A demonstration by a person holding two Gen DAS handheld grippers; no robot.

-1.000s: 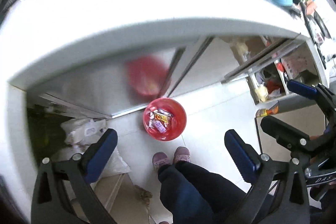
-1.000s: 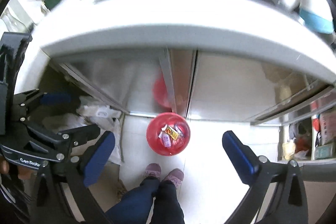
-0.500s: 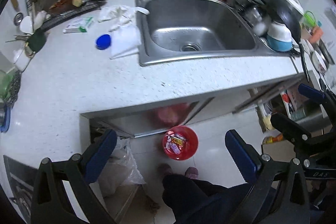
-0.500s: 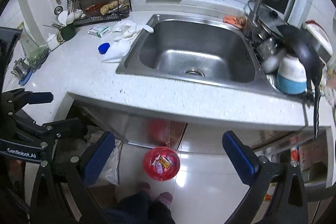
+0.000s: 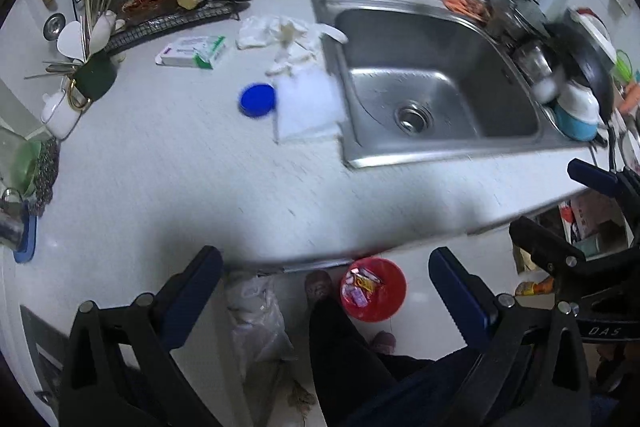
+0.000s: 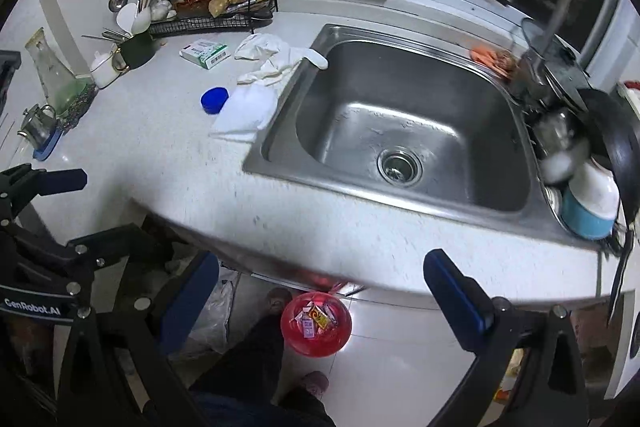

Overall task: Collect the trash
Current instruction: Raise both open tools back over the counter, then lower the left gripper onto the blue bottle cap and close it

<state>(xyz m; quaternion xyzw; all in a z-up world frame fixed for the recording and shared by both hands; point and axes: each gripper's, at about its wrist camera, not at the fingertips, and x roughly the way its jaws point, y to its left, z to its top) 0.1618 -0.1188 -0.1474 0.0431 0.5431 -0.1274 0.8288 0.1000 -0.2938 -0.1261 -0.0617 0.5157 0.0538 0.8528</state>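
Both cameras have risen from the floor and now look down on a white kitchen counter (image 5: 168, 163), where 1 second ago the cabinet front and floor filled the view. Both grippers are empty with jaws spread wide: the left gripper (image 5: 326, 291) and the right gripper (image 6: 320, 289) hover above the counter's front edge. Below that edge, on the tiled floor beside the person's feet, sits a red bin (image 6: 316, 323) already holding several wrappers. Likely trash still lies on the counter, ahead of both grippers and to the left of the steel sink (image 6: 400, 123): a blue bottle cap (image 5: 257, 99), a flat white tissue (image 5: 306, 109) touching the cap's right side and reaching the sink rim, crumpled white gloves or paper (image 6: 272, 57) just behind it, and a small green and white carton (image 5: 192, 51) farther back left. The tissue's long axis appears to run away from the person, roughly parallel to the sink's left rim. Cap and tissue lie almost straight ahead of the left gripper but up and left of the right, so the left hand seems better placed for the next reach forward.
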